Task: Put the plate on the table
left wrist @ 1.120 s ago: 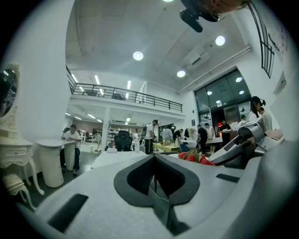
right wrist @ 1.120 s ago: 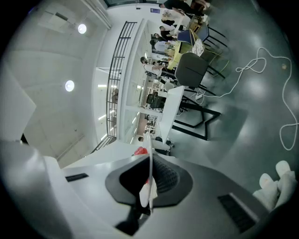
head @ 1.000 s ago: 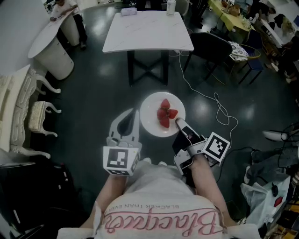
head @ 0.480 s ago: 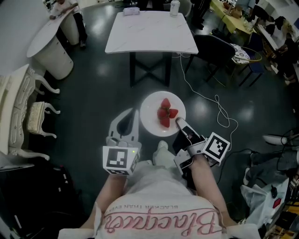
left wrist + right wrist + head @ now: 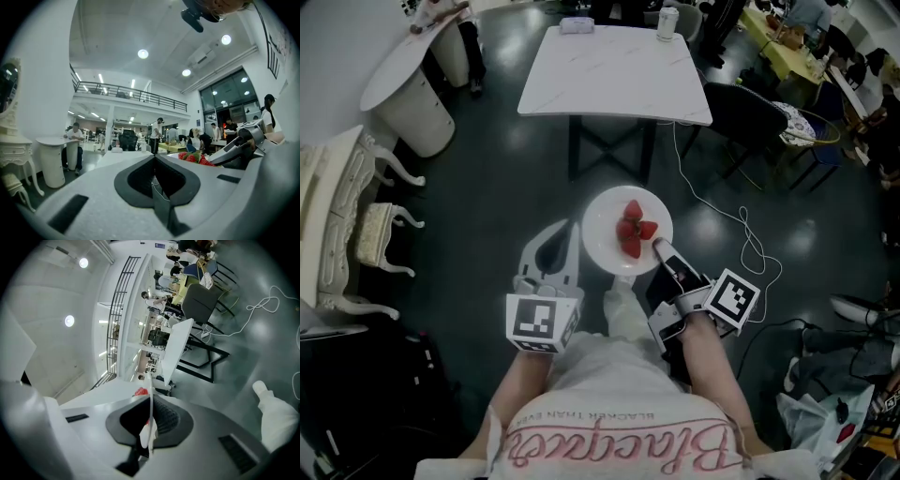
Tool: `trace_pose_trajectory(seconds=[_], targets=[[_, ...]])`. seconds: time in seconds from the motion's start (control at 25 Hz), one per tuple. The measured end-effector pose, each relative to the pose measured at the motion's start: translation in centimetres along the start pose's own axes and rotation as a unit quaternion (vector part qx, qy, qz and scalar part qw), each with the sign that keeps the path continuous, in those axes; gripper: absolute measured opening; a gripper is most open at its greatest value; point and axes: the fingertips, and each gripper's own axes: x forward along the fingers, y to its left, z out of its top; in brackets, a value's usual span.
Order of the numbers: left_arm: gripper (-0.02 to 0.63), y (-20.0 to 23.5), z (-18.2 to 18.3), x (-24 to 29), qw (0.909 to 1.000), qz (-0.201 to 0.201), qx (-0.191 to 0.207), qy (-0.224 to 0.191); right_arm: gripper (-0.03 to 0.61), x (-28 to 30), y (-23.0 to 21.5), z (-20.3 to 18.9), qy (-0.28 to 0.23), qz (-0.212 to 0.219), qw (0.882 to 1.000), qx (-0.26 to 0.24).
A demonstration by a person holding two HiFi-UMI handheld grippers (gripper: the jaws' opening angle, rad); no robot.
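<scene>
A round white plate (image 5: pixel 602 232) carrying a few strawberries (image 5: pixel 630 228) hangs above the dark floor. My right gripper (image 5: pixel 657 247) is shut on its near right rim. In the right gripper view the plate (image 5: pixel 150 397) shows edge-on between the jaws, with a strawberry (image 5: pixel 140 392) beside it. My left gripper (image 5: pixel 560 234) sits just left of the plate, shut with nothing in it; its jaws (image 5: pixel 154 161) meet in the left gripper view. The white rectangular table (image 5: pixel 614 61) stands ahead, beyond the plate.
A can (image 5: pixel 667 23) and a small box (image 5: pixel 577 25) stand at the table's far edge. A dark chair (image 5: pixel 741 108) is to its right, and a white cable (image 5: pixel 741 220) trails over the floor. An ornate white bench (image 5: pixel 347 225) and a round white table (image 5: pixel 408 66) are at left.
The table has drawn nearer and shifted lower in the head view as the person walks; a white-shod foot has stepped forward under the plate. Both grippers keep their hold and spacing.
</scene>
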Motion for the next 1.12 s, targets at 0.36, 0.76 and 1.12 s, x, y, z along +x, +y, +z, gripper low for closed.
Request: trace_pose_trajectory(seconds=[0.36, 0.76, 1.12], targets=[[0.005, 1.7, 0.8, 8.9, 0.9999, 0.009, 0.000, 0.007, 0.011, 6.3, -0.7, 6.8, 0.016, -0.002, 1.000, 0.006], [0.005, 4.0, 1.8, 19.8, 0.9996, 0.027, -0.002, 0.010, 0.011, 14.4, -1.3, 15.2, 0.041, -0.006, 0.999, 0.011], [0.005, 5.7, 2.1, 27.0, 0.9993, 0.037, -0.007, 0.004, 0.011, 19.8, -1.8, 20.6, 0.050, 0.000, 0.999, 0.012]])
